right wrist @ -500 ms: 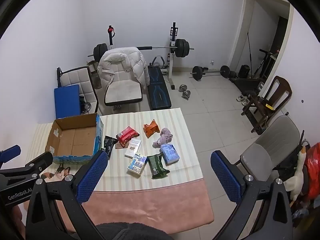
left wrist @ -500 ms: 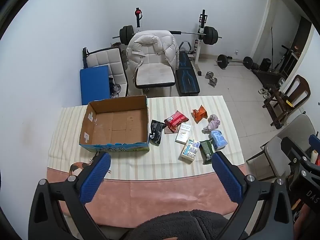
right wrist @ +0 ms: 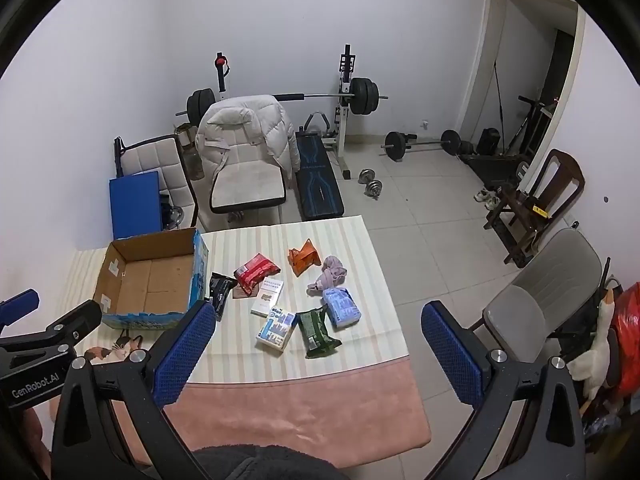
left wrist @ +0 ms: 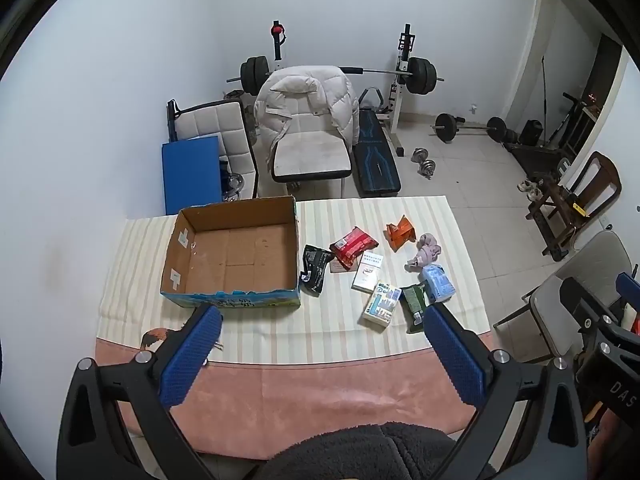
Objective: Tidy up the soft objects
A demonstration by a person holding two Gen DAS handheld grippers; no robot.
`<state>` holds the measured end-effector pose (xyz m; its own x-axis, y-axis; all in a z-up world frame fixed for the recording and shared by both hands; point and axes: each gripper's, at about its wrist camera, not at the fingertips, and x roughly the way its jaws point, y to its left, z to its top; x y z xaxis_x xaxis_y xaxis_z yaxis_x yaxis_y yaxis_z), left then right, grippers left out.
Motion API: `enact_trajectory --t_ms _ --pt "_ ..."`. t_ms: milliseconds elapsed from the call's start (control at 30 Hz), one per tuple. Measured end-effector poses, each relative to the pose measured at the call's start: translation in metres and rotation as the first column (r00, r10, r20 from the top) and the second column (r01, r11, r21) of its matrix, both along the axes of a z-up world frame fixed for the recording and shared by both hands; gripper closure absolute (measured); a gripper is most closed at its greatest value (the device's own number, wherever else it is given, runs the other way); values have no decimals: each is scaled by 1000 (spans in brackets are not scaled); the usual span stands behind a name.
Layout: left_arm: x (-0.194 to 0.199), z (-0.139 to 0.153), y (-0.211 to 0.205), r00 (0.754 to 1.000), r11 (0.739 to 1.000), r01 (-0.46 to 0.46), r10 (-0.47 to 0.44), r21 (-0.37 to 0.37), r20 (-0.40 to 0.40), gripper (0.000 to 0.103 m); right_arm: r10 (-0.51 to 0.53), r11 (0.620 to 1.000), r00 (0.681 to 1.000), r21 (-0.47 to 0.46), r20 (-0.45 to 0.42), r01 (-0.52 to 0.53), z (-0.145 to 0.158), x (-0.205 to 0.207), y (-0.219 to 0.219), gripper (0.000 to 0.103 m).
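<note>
An empty open cardboard box (left wrist: 236, 256) (right wrist: 150, 280) sits on the left of the striped tablecloth. To its right lie a black packet (left wrist: 314, 264), a red packet (left wrist: 353, 245), an orange packet (left wrist: 400, 231), a mauve soft toy (left wrist: 427, 254), a light blue packet (left wrist: 439, 283), a green packet (left wrist: 414, 303) and two small white boxes (left wrist: 382, 298). The same items show in the right wrist view, such as the green packet (right wrist: 318, 327). My left gripper (left wrist: 320, 320) is open and empty, high above the table's near edge. My right gripper (right wrist: 318, 318) is likewise open and empty.
The table (left wrist: 320, 392) has a pink cloth at its near edge. Behind it stand a white chair with a puffer jacket (left wrist: 308, 128), a weight bench (left wrist: 376, 152) and a barbell rack. A grey chair (right wrist: 540, 304) stands to the right of the table.
</note>
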<state>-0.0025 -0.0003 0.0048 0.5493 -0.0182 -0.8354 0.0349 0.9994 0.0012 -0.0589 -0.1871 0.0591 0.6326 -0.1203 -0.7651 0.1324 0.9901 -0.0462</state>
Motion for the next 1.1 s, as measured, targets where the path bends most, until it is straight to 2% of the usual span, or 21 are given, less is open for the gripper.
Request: enact_trajectory --t_ms 1000,1100 --pt "-2 6 0 1000 1000 -1 1 -13 6 0 1 1000 1000 14 8 -1 0 2 -2 0" --pt "-2 6 -1 1000 1000 -1 1 -12 4 0 -1 1000 1000 18 10 1 7 -1 -5 0"
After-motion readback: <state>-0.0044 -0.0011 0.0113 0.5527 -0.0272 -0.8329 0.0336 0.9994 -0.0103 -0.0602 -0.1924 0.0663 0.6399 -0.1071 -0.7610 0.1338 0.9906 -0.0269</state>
